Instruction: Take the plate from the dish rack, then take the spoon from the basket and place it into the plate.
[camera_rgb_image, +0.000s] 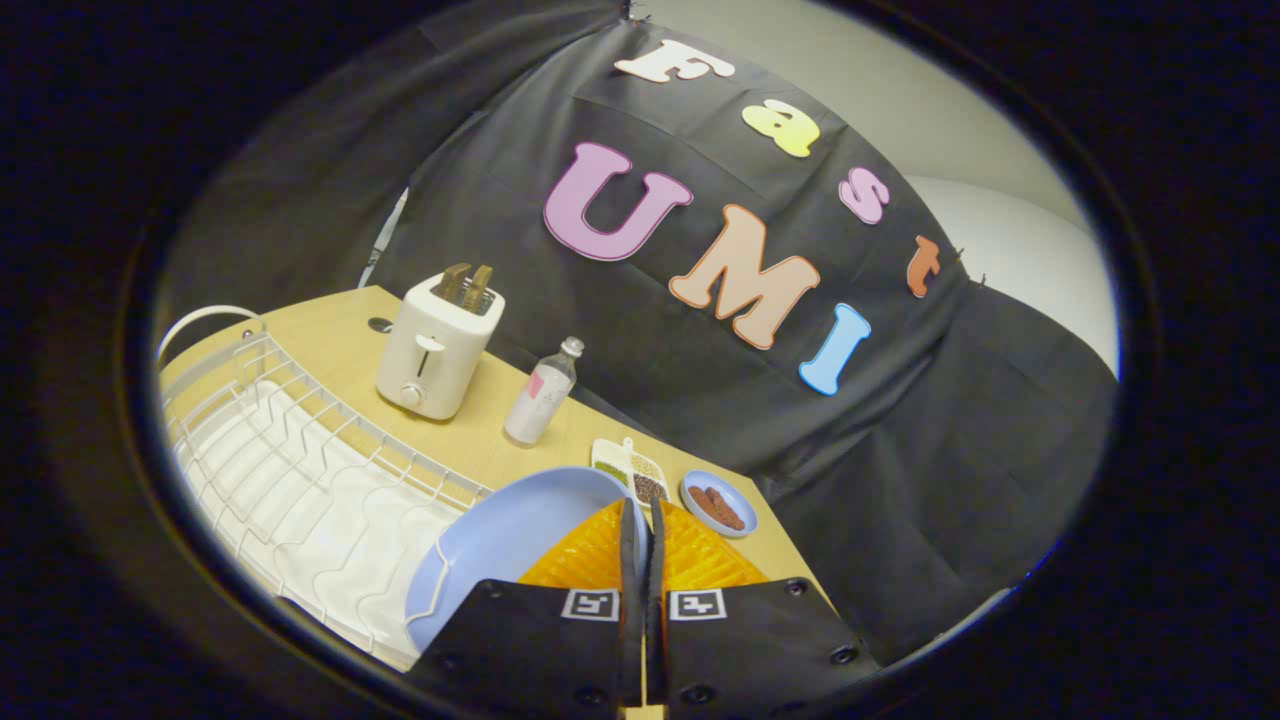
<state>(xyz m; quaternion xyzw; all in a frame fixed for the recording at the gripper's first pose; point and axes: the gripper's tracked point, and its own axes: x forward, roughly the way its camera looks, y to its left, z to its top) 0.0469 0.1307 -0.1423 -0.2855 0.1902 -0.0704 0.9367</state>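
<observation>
**At the rack's near end: plate pinched by its rim**

Between the fingers, the gripper (640, 560) is clamped together on the rim of the blue plate (510, 540), a thin-edge hold suited to drawing it out of the slots. The plate sits at the near right end of the white dish rack (300, 470). Beyond stand a toaster (438, 350), a bottle (540, 395) and a small dish (718, 503). I could not make out the spoon or the basket.

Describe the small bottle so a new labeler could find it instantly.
Start at the wooden table against the black cloth wall, well beyond the fingers, which are shut on the blue plate at the white dish rack. Find the white toaster with two toast slices; the bottle stands just beside it, toward the small dishes. It is the only slim, upright clear bottle, with a pink label patch.
</observation>
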